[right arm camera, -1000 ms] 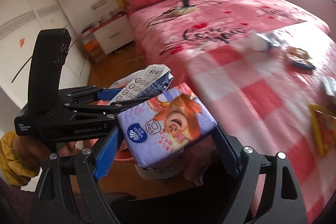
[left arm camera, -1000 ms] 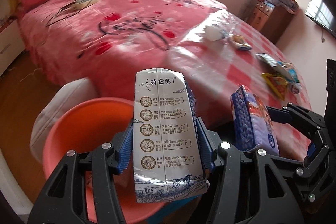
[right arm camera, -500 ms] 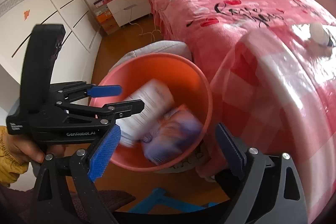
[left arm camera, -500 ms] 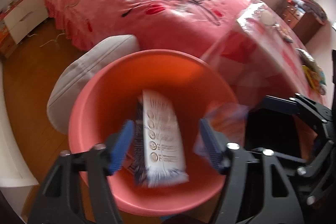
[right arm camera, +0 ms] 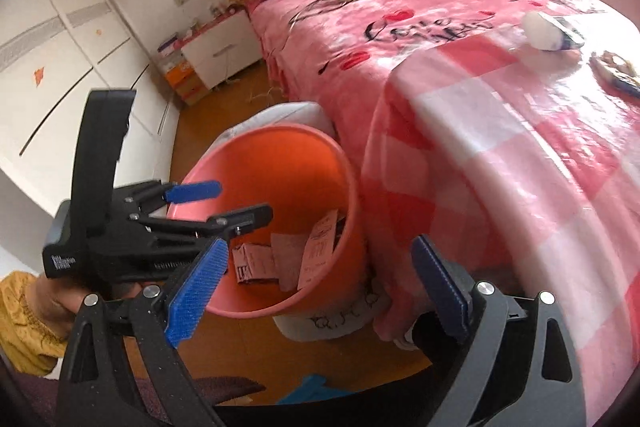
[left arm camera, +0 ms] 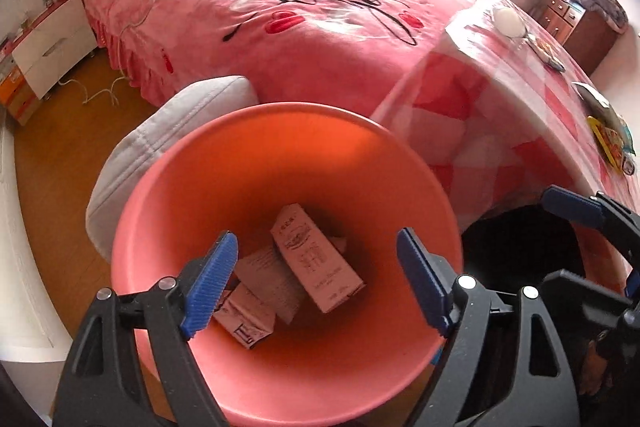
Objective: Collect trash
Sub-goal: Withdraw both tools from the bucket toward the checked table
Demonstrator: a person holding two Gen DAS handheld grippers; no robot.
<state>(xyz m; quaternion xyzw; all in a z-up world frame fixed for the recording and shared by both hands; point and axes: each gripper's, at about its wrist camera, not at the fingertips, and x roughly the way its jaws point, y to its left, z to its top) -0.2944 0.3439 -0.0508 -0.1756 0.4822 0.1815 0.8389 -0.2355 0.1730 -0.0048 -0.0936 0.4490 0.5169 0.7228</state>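
Tools left (left arm camera: pixel 316 279) and right (right arm camera: pixel 320 283) spread, empty, above bin (left arm camera: pixel 248 155), cartons (left arm camera: pixel 316 263) inside

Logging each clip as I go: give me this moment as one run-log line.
task: collect trash | left gripper: open, empty, over bin | right gripper: open, empty | cartons: in bin | wrappers: on checkered table

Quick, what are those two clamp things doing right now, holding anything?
Left gripper: jaws open, holding nothing, above the orange bin.
Right gripper: jaws open, holding nothing.
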